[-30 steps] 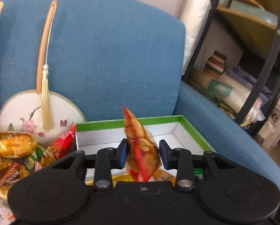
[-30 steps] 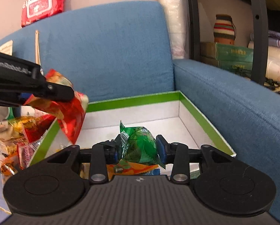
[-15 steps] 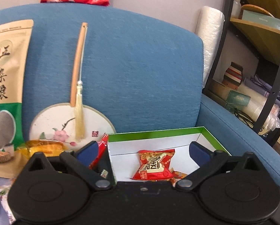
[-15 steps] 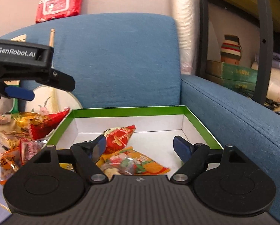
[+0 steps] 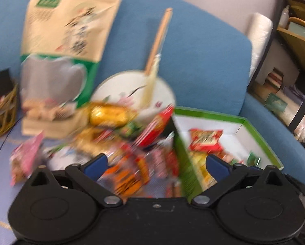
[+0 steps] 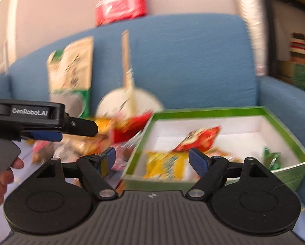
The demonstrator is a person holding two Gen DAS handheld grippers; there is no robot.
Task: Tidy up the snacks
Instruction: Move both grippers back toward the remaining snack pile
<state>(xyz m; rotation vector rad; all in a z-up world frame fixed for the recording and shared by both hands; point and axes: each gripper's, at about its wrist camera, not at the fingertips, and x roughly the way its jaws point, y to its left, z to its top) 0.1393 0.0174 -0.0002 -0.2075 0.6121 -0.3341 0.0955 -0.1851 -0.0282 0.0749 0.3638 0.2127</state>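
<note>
A green-rimmed white box sits on the blue sofa seat. It holds a red snack pack, a yellow pack and a green pack. A loose pile of snack packs lies left of the box. My left gripper is open and empty over the pile; it also shows in the right wrist view. My right gripper is open and empty, over the box's left wall. Both views are blurred.
A large beige pouch and a round fan with a wooden handle lean on the sofa back. A basket sits far left. A black shelf unit stands right of the sofa arm. A red wipes pack lies on the sofa top.
Both grippers opened and dropped their packs, red and green, into the box. Both have since swung left, the left one from the box to over the loose pile.
</note>
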